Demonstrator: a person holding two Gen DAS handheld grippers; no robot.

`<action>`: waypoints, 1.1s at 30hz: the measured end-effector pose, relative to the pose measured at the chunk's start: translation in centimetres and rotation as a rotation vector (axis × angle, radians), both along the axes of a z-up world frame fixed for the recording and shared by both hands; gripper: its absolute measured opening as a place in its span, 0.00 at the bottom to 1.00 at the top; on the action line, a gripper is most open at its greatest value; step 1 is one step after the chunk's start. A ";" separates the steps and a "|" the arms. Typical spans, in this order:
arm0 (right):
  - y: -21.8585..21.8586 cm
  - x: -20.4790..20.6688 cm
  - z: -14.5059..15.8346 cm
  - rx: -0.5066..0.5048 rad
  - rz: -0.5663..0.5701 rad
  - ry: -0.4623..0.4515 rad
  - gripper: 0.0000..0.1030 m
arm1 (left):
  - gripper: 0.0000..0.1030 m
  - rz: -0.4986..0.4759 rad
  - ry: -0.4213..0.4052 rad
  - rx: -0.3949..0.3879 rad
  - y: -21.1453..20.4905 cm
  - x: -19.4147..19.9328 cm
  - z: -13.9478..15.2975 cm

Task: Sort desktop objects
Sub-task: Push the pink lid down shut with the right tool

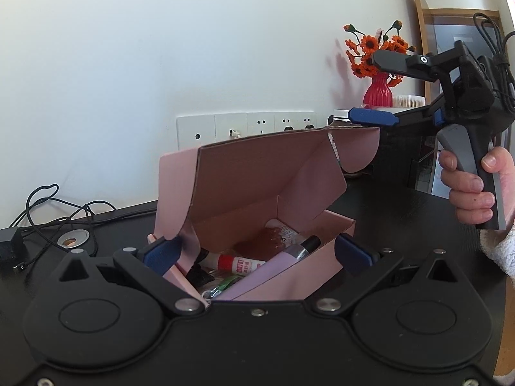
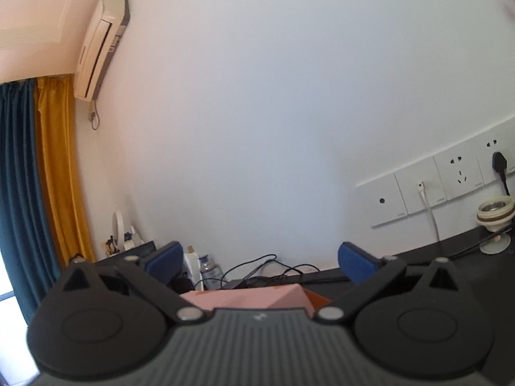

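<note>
An open pink cardboard box stands on the black desk with its lid raised. Inside lie a red-and-white glue stick, a pink tube with a black cap, a brownish bottle and small green and black items. My left gripper is open, its blue pads straddling the box's near end. A hand holds my right gripper open beside the lid's upper right corner. In the right wrist view the right gripper is open above the pink box lid, gripping nothing.
A red vase of orange flowers and a tub of cotton swabs stand at the back right. Black cables, a charger and a desk grommet lie left. Wall sockets run behind. Bottles and cables sit at the desk's far end.
</note>
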State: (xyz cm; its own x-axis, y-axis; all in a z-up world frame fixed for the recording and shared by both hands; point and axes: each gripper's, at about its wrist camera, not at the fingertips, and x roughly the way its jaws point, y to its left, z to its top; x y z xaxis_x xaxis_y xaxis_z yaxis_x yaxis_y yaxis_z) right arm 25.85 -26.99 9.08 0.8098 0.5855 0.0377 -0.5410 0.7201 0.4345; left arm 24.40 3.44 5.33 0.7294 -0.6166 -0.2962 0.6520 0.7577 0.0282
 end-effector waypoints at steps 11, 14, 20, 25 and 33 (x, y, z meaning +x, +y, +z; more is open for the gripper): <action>3.6 1.4 -1.7 -0.143 0.065 0.096 0.99 | 1.00 0.003 0.012 0.039 -0.4 0.3 -0.5; 4.0 1.7 -2.2 -0.165 0.070 0.119 0.99 | 1.00 0.003 0.013 0.067 -0.4 0.4 -0.4; 3.9 1.5 -2.2 -0.135 0.075 0.121 0.99 | 1.00 0.030 -0.013 0.038 0.5 0.2 0.3; 3.4 1.8 -2.2 -0.102 0.091 0.140 0.99 | 1.00 0.041 -0.033 -0.033 1.7 0.0 1.3; 2.7 3.1 -3.3 -0.047 0.102 0.242 0.99 | 1.00 -0.015 0.035 -0.357 5.8 0.7 2.8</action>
